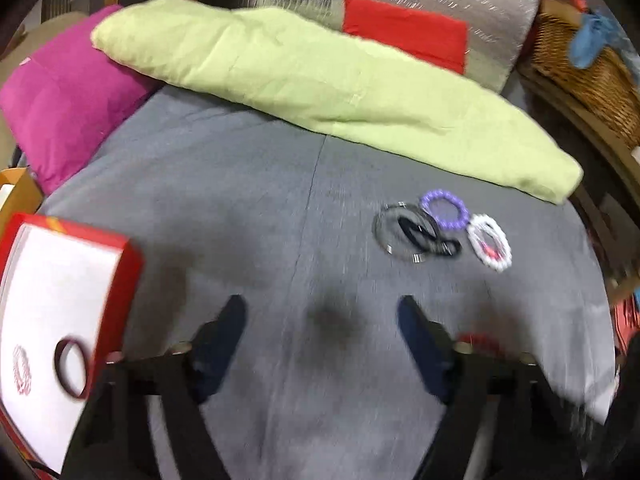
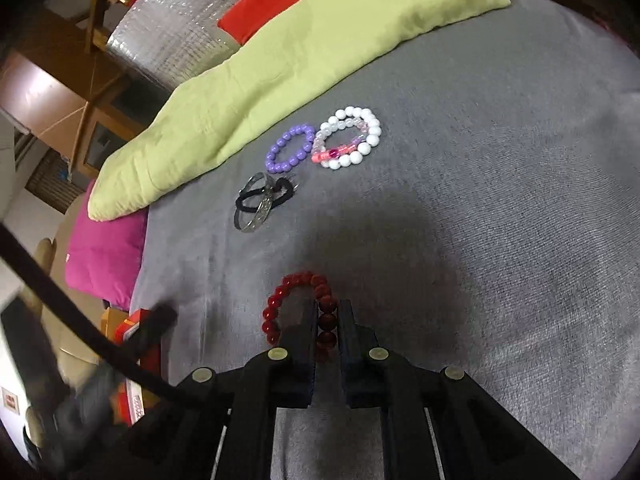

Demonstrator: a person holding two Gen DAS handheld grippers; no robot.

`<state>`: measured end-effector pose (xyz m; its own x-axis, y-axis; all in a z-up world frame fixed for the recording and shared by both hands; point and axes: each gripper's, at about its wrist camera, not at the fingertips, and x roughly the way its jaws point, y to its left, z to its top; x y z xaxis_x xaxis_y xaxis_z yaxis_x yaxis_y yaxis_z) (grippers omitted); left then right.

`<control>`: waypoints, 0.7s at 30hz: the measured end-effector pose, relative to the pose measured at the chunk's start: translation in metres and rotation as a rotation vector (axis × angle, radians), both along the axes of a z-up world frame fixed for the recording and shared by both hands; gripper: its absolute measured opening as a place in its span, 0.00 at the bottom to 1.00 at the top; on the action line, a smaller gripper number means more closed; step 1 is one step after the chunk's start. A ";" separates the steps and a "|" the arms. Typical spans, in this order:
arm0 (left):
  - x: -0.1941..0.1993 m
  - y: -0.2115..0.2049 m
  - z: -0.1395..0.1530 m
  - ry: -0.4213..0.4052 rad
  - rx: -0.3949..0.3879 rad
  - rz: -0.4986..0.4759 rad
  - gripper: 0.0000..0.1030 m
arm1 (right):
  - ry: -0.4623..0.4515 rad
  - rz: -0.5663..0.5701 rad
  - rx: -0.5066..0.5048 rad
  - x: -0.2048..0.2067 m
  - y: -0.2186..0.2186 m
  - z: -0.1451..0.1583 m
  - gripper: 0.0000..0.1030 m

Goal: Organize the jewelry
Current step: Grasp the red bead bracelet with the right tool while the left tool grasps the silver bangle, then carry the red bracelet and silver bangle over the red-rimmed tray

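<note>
Surface: grey bed cover (image 2: 480, 220), soft and napped; magenta pillow (image 1: 68, 96) and green pillow (image 1: 304, 80) along its far edge.
Far left: red box (image 1: 126, 280) with a white lining at the bed's left edge; a dark red bangle (image 1: 72, 368) and a pale pink beaded piece (image 1: 22, 368) already lie inside it.
Left tool (image 1: 320, 312): jaws spread apart, nothing between them, only bare cover below; view is blurred.
Middle: clear bangle (image 2: 256, 208) tangled with a black hair tie (image 2: 264, 196); just beside them a purple bead bracelet (image 2: 290, 148), touching a white bead bracelet (image 2: 348, 138) that has a pink-and-clear strand lying in it.
Right tool (image 2: 328, 316): jaws closed on the red bead bracelet (image 2: 296, 304), pinching its right-hand run of beads; the rest of the loop bulges out to the left of the fingers, on or just above the cover, I cannot tell which.
Handling, judged: light, limp loop, probably on elastic; round glossy beads may roll or slip between flat pads. Best grip is across the strand, as now.
Remaining pile: well ahead of the right tool, towards the green pillow.
</note>
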<state>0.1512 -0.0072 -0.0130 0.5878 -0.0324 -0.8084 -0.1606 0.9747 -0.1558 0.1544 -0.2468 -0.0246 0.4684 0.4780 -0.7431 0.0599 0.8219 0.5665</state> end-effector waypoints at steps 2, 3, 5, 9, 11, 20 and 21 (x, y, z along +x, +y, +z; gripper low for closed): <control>0.024 -0.008 -0.005 0.038 -0.023 -0.006 0.67 | 0.007 -0.002 0.019 0.002 -0.003 -0.002 0.10; 0.029 -0.011 -0.006 0.042 -0.029 -0.009 0.67 | 0.011 0.000 0.029 0.002 -0.005 -0.003 0.10; 0.040 -0.021 -0.006 0.042 -0.038 -0.018 0.67 | 0.021 0.004 0.046 0.004 -0.007 -0.006 0.10; 0.057 -0.035 -0.011 0.067 0.011 -0.016 0.61 | 0.027 0.006 0.070 0.007 -0.007 -0.008 0.10; 0.067 -0.037 -0.020 0.108 0.041 -0.004 0.46 | 0.029 0.006 0.076 0.008 -0.007 -0.008 0.10; 0.051 -0.042 -0.013 0.071 0.088 -0.066 0.03 | 0.033 -0.011 0.094 0.004 -0.016 -0.008 0.10; 0.041 -0.041 -0.006 0.047 0.085 -0.081 0.03 | 0.032 -0.016 0.095 0.003 -0.016 -0.008 0.10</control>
<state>0.1919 -0.0481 -0.0193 0.5472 -0.0086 -0.8369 -0.0860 0.9941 -0.0665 0.1574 -0.2633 -0.0326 0.4533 0.5396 -0.7095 0.0916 0.7636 0.6392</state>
